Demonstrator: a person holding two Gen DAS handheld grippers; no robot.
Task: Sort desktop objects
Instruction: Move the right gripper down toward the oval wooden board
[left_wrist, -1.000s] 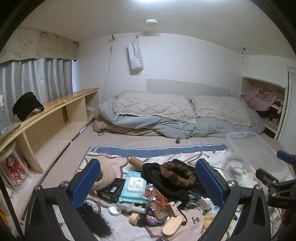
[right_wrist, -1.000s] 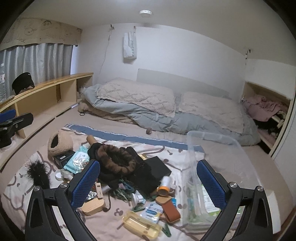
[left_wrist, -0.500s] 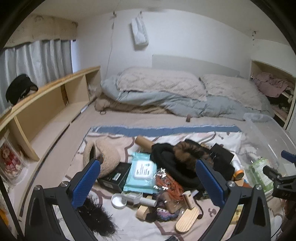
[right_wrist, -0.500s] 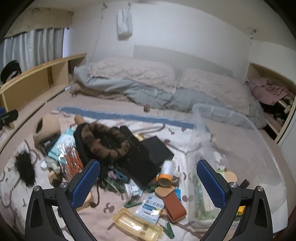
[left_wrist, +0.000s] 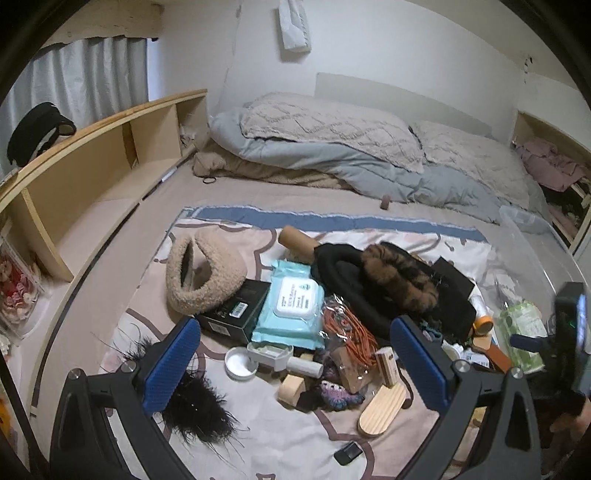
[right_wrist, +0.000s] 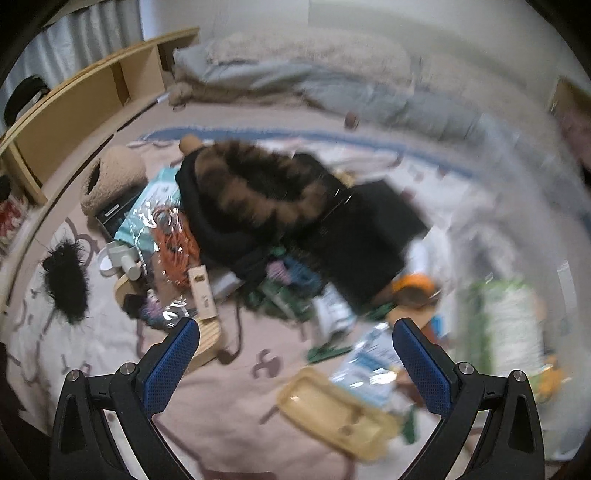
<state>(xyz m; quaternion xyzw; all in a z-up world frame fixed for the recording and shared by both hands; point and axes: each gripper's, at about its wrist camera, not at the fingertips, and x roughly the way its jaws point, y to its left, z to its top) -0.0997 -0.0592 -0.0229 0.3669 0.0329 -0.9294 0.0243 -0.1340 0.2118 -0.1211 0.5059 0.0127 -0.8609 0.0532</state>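
Soft, even indoor light fills the room, with only faint shadows under the clutter. The left wrist view is sharp, its straight lines bowing toward a dark circular rim; the shelf (left_wrist: 92, 162) on the left curves strongly. The right wrist view is heavily smeared by motion, worst on the right, where the clear bin (right_wrist: 524, 206) dissolves into pale streaks. Small glints mark the plastic wrap (right_wrist: 162, 221).

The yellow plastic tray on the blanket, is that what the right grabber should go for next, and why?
Probably yes. The right gripper is open and empty, and the flat yellow plastic tray lies loose just ahead of its fingers, apart from the big pile under the black fur-trimmed hat. A short dip down and forward seems best, though this view is blurred.
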